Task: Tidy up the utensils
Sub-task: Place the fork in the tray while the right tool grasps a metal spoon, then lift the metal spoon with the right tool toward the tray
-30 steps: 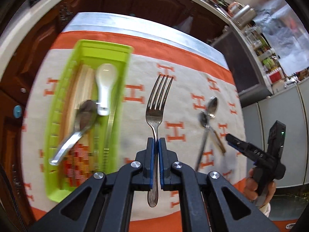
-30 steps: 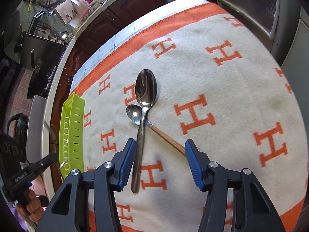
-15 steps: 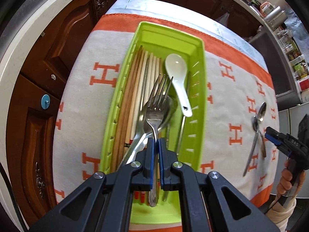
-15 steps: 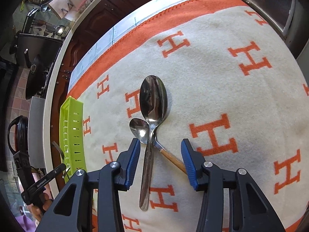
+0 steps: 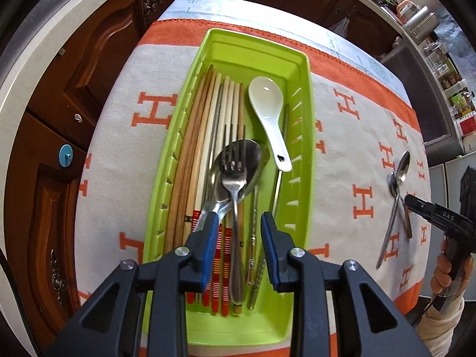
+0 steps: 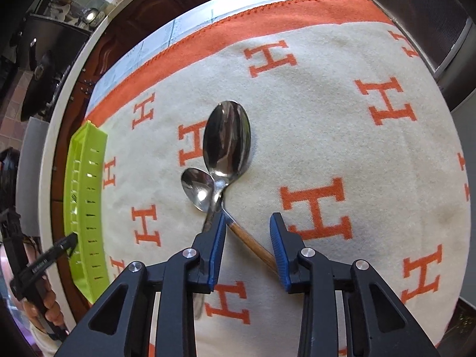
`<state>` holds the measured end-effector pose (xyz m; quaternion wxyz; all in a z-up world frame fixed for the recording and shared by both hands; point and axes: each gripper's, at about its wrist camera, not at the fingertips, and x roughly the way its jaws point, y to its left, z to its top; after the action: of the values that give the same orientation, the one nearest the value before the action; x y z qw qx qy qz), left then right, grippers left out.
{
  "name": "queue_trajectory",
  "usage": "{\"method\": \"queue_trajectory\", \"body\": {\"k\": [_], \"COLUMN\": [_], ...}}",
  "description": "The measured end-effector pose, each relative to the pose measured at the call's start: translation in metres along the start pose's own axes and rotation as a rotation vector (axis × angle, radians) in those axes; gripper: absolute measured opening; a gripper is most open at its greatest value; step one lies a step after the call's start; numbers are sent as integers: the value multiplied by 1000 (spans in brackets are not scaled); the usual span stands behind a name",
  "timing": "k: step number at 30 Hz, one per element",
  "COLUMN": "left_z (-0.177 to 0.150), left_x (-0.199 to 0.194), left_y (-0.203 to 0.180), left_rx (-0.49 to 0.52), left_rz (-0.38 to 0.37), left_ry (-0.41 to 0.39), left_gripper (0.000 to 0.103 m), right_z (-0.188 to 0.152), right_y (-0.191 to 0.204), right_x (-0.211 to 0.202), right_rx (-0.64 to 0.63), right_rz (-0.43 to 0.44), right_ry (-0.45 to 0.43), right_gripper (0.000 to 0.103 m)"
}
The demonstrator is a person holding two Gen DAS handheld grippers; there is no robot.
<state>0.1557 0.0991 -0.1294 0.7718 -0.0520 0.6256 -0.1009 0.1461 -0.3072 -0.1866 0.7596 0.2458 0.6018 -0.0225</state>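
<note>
left tool (image 5: pixel 238 241): black frame, blue pads, silver screws | right tool (image 6: pixel 247 247): same | pale sleeve (image 5: pixel 440 324)

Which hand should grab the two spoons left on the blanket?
Right. The right gripper already hangs over the crossed spoons, jaws closing around their handles. The left gripper is over the green tray, opening off the fork.

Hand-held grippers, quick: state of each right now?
Left hand-held gripper: opening, fork released into tray.
Right hand-held gripper: closing around wooden-handled spoon, not gripping yet.
</note>
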Motion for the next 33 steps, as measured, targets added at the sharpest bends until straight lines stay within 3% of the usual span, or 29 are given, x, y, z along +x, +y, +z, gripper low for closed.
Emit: {"method": "queue_trajectory", "body": {"k": [7, 13, 17, 25, 33], "left_z": [-10, -15, -19, -25, -27], "left_x": [-17, -20, -18, -14, -17], "left_y": [-18, -34, -39, -40, -41], "left_rx": [18, 40, 44, 31, 25], "left_rz": [-60, -105, -126, -150, -164], "left_ry": [-28, -24, -12, -3, -11], "left_gripper": [28, 28, 28, 28, 28], "right_z": [13, 24, 26, 27, 10], "right_y": [-4, 17, 28, 16, 49], "right_x": [8, 17, 21, 23, 16], "right_rx": [78, 52, 33, 88, -101], "right_rz": [92, 71, 10, 82, -81], "right_ry": [10, -9, -34, -71, -151], "right_gripper": [32, 30, 10, 6, 5]}}
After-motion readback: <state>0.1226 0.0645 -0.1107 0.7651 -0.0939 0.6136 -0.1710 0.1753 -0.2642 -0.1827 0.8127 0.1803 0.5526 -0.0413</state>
